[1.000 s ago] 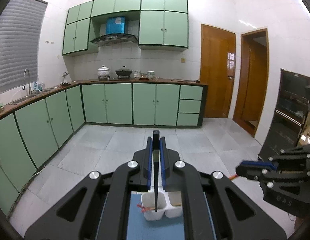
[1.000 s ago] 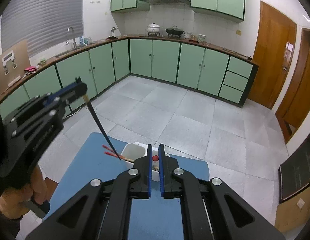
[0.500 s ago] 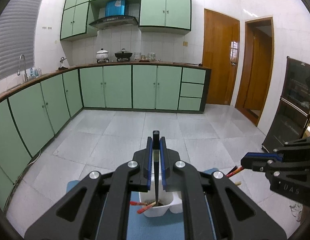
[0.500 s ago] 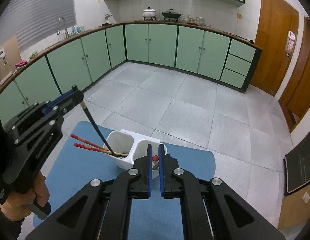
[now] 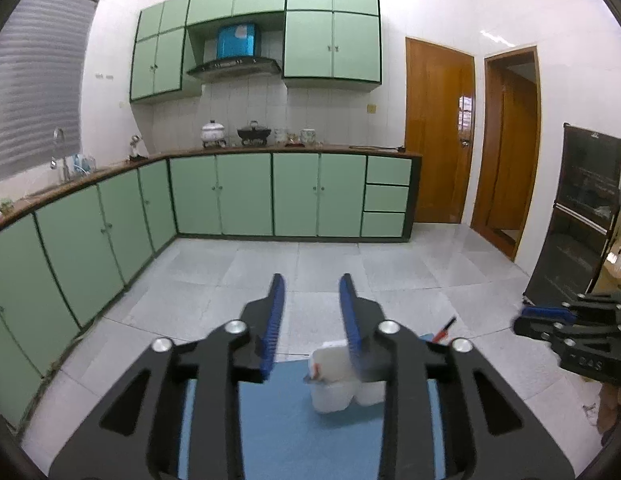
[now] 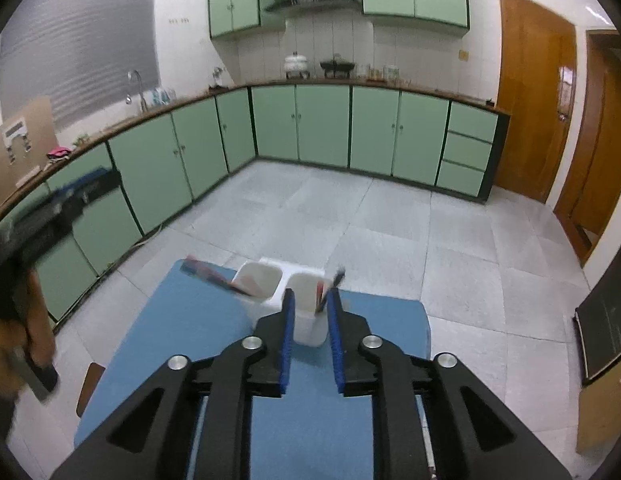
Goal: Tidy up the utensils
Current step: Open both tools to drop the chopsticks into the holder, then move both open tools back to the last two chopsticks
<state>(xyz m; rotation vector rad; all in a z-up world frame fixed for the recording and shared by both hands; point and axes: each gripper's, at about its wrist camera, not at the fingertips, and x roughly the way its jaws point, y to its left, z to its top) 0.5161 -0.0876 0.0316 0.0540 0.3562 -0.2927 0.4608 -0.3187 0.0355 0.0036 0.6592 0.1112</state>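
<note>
White plastic two-cup holder [image 6: 306, 300] on blue mat [image 6: 198, 332].

Black left gripper [image 5: 311, 312], right gripper [image 6: 310, 322]: blue-padded jaws, silver screws.

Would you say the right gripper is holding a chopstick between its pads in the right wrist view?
No, the right gripper has nothing between its opening pads; the chopsticks stand in the white holder.

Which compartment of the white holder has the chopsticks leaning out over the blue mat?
The left compartment of the white holder in the right wrist view: its chopsticks lean out low to the left. Those in the right compartment stand nearly upright.
</note>
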